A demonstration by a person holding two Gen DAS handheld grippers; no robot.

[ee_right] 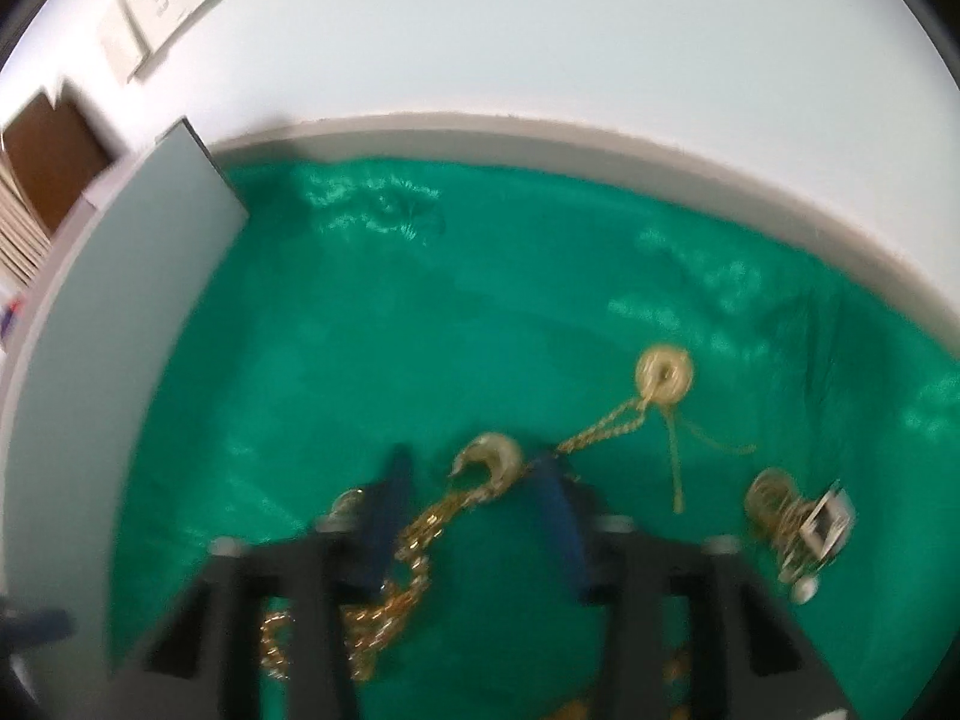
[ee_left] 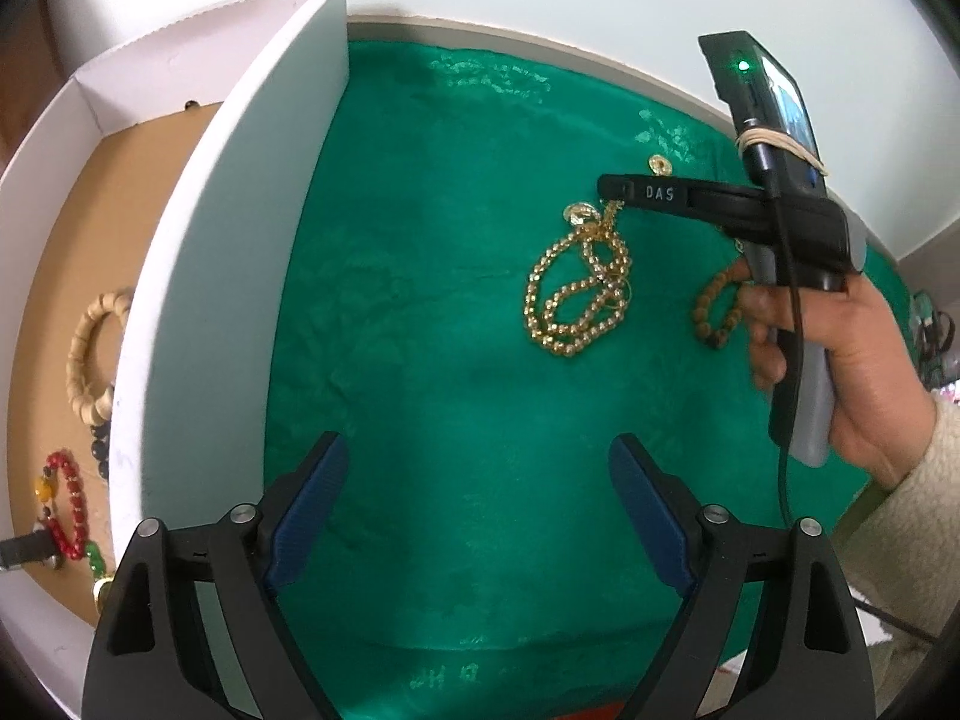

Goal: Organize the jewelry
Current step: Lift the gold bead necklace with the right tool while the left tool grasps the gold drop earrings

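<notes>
Gold chain (ee_left: pixel 576 288), a beaded necklace with a ring-shaped clasp, lies heaped in loose loops on the green cloth (ee_left: pixel 420 330), right of the white box (ee_left: pixel 228 252) whose brown floor already carries a pale bead bracelet (ee_left: pixel 90 348) and a red bead bracelet (ee_left: pixel 69 504). The right gripper (ee_right: pixel 474 516) reaches down over the clasp end of the heap; in its own blurred view the links run up between the blue pads (ee_right: pixel 561 516), but a gap shows on either side, so the jaws stand narrowed around the chain and do not yet pinch it. The left gripper (ee_left: pixel 480 510) hovers above bare cloth with its jaws spread wide and nothing between them. The chain is judged light, limp and smooth: it will sag, swing and slide through a loose pinch, and its loops may snag one another. The better hold is probably on a bunched stretch of links near the clasp, not on a single strand. A brown bead bracelet (ee_left: pixel 717 306), a gold disc (ee_right: pixel 663 375) on thin cord and a small tangle of earrings (ee_right: pixel 798 528) lie nearby.
</notes>
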